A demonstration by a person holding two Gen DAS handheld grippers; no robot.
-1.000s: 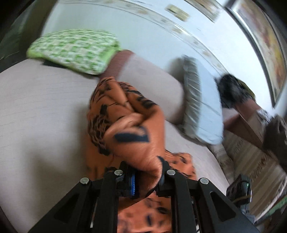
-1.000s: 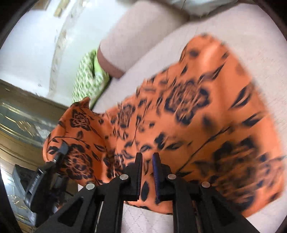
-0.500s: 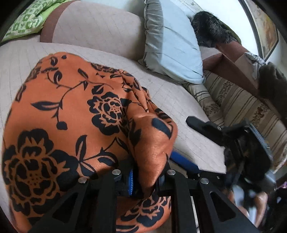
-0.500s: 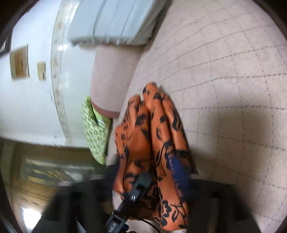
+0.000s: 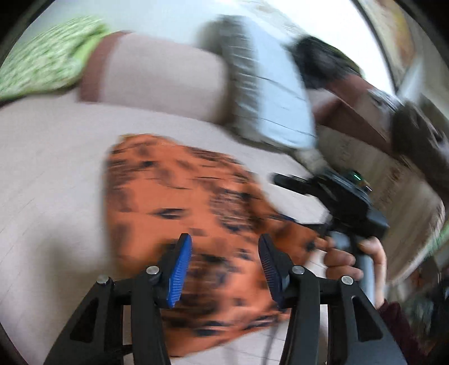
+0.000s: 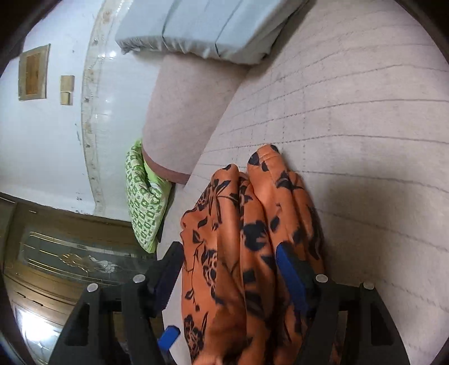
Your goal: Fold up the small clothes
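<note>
Two grippers agape, left (image 5: 224, 264) opening | orange cloth (image 6: 252, 238) on beige sofa (image 6: 364, 126)

Probably a home living room: beige sofa (image 6: 350, 118), cushions (image 6: 207, 25), framed wall picture (image 6: 32, 74).

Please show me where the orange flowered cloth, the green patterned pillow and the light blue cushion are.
orange flowered cloth (image 6: 252, 224), right wrist view, middle folds.
green patterned pillow (image 6: 141, 196), right wrist view, its patterned face.
light blue cushion (image 6: 202, 25), right wrist view, its flat side.
</note>
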